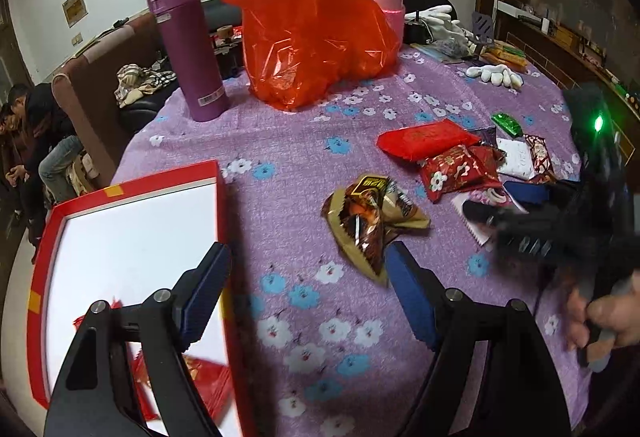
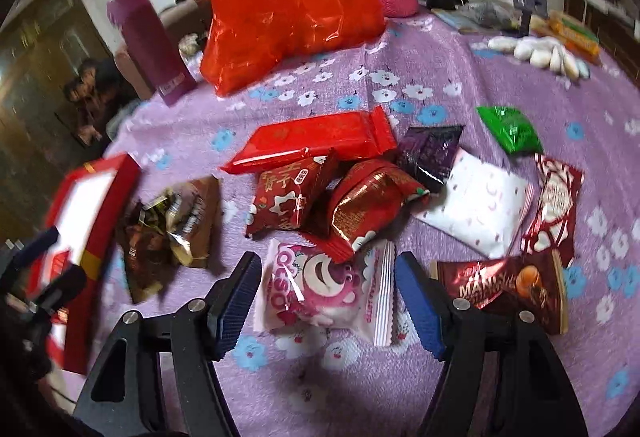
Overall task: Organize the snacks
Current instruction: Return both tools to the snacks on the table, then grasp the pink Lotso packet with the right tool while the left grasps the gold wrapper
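Right gripper (image 2: 324, 301) hangs spread wide over the pink packet (image 2: 320, 291), pads either side and clear of it, grasping nothing; left gripper (image 1: 308, 293) gapes empty between the red box (image 1: 120, 193) and the brown wrappers (image 1: 372, 221), a few red snacks already in the box. The risk, I'd say: the red pouch (image 2: 368, 205) overlaps the packet's top edge, so a closing pinch could snag or drag it; slick film may also slip. Readable: "LOTSO" upside down on the pink packet, "MANI" on the dark-red bag (image 2: 504, 285); the red bar (image 2: 312, 141) print is too small to read.
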A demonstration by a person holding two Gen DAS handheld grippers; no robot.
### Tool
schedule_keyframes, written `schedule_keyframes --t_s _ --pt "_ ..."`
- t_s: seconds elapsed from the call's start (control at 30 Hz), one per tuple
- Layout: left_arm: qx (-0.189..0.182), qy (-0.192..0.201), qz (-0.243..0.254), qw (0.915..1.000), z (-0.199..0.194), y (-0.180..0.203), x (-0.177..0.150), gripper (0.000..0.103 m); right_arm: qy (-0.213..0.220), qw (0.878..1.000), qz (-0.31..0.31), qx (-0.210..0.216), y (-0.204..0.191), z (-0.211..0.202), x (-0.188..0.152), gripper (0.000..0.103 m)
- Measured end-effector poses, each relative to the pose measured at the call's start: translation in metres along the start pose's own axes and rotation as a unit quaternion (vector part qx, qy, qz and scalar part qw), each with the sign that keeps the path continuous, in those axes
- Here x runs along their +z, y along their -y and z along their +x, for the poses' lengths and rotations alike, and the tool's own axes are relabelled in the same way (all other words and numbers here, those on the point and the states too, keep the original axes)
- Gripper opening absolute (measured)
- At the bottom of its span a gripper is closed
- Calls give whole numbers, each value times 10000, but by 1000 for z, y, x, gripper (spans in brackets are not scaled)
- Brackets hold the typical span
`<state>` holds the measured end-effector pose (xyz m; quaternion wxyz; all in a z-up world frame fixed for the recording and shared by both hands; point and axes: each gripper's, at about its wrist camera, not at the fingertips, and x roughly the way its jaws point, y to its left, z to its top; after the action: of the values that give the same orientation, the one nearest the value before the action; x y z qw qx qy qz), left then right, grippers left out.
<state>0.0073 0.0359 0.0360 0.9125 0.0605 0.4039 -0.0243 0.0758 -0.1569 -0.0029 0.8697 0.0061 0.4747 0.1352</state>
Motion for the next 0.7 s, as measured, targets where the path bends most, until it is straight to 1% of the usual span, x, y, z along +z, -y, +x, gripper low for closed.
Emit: schedule_keyframes --t_s 0.03,0.07,0.1,0.27,0.33,0.37,0.47,0.57,0.63,0.7 --pt "-6 -11 6 10000 1 0 0 80 29 9997 -162 -157 -5 1 -2 69" --pt "9 -30 25 10000 3 2 1 80 79 9986 -359 -370 -10 2 -4 65" --pt "24 -49 42 10000 5 3 1 80 135 9980 -464 -409 -12 2 -6 60" --pt "3 -196 28 9998 18 10 7 80 250 9975 -591 -308 -11 1 -7 44" --pt "-3 -230 59 9997 22 15 10 80 250 9982 -482 -260 -5 -1 -6 35" --pt "-16 -244 70 9997 25 18 12 80 248 9988 -367 -210 0 -3 -5 26" --pt "-58 -293 70 9995 33 24 15 80 164 9989 253 369 25 -6 0 23" --pt "-17 -369 16 9993 44 27 17 80 133 9955 648 685 42 -9 2 22" --pt "-53 -421 -34 9991 51 28 17 80 152 9893 992 1062 54 -13 4 22" --pt "-96 -472 -27 9988 57 30 16 80 216 9806 1312 1441 67 -18 4 22"
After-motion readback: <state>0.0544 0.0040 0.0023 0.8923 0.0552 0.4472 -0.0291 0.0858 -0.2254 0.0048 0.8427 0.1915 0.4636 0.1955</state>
